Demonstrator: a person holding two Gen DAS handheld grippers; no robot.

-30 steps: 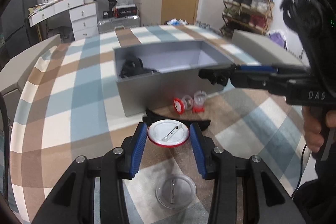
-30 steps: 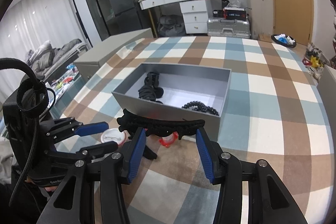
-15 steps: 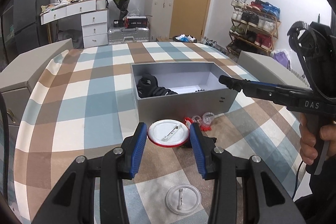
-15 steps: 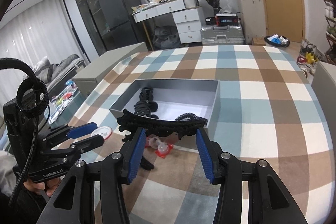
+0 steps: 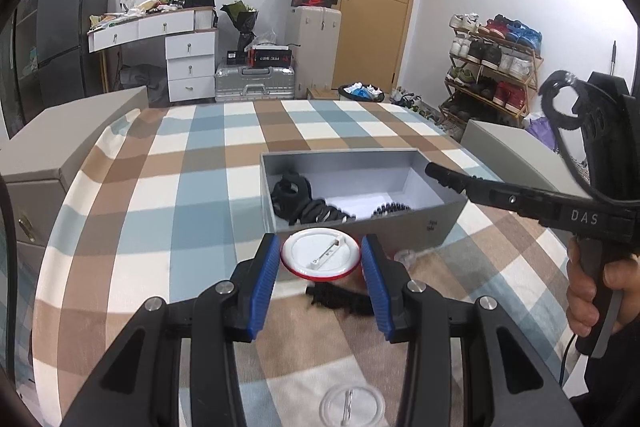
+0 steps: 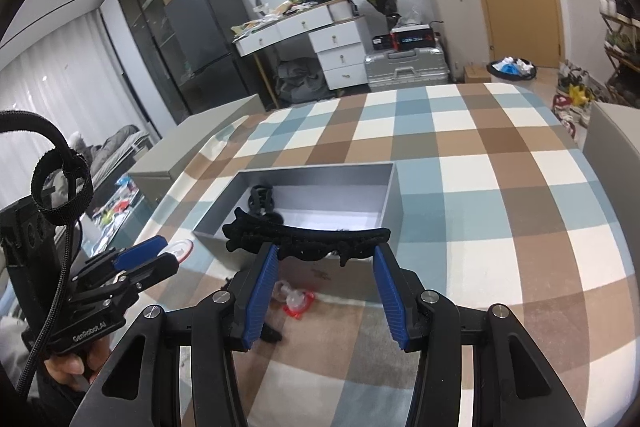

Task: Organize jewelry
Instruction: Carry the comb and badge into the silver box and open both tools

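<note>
Black hair ties (image 5: 298, 203) and beads (image 5: 390, 209) are being kept in the grey box (image 5: 448, 205) while a badge (image 5: 320, 254) is being pinched by the left gripper (image 5: 319, 269) and a hair clip (image 6: 306, 237) by the right gripper (image 6: 323, 285).

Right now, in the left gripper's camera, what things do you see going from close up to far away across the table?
Clear badge → left gripper pinching the white badge → grey box with black hair ties inside → far table edge.
</note>
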